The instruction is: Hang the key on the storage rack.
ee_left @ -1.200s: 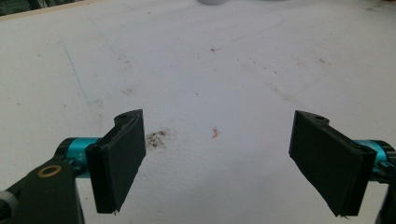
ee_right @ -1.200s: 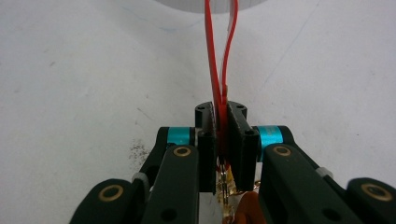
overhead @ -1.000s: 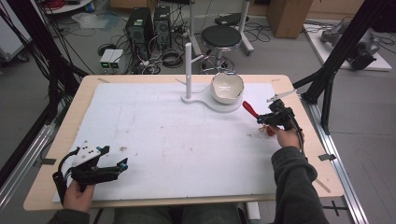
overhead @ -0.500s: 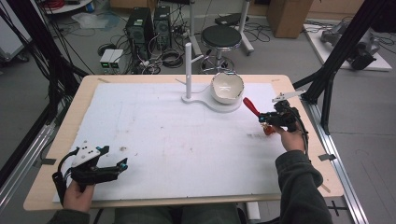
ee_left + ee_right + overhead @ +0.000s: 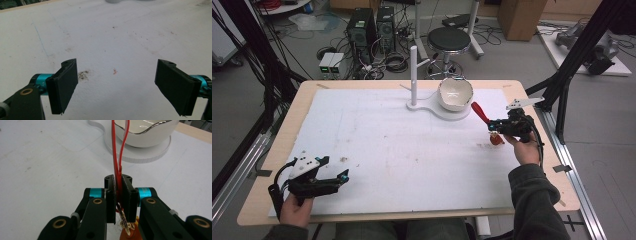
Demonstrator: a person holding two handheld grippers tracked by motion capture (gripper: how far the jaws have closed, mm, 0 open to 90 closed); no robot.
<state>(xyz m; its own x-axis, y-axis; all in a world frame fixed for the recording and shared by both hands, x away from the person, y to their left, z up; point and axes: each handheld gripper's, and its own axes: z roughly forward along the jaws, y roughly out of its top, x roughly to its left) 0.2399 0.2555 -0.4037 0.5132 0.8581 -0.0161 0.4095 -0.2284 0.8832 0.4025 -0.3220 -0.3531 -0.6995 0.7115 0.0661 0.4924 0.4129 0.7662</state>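
Note:
My right gripper (image 5: pixel 494 125) (image 5: pixel 118 182) is shut on a red loop strap (image 5: pixel 479 112) (image 5: pixel 117 157) at the table's right side. The strap sticks out past the jaws toward a white bowl (image 5: pixel 455 93) (image 5: pixel 150 132) with a wavy rim. Under the jaws hang a gold clasp (image 5: pixel 125 222) and an orange piece (image 5: pixel 496 140) (image 5: pixel 127 236), close to the table top. The bowl sits on a white stand base (image 5: pixel 434 107) with an upright post (image 5: pixel 413 75). My left gripper (image 5: pixel 339 176) (image 5: pixel 117 65) rests open near the front left corner, nothing between its jaws.
A white mat (image 5: pixel 402 150) with faint stains covers the wooden table (image 5: pixel 307 100). Black frame struts (image 5: pixel 562 85) rise beside the right edge. A stool (image 5: pixel 455 40), computer towers and cables stand on the floor beyond the far edge.
The right gripper has risen a little with the red strap in it, and the strap's tip is now slightly higher beside the bowl. The left gripper has stayed put.

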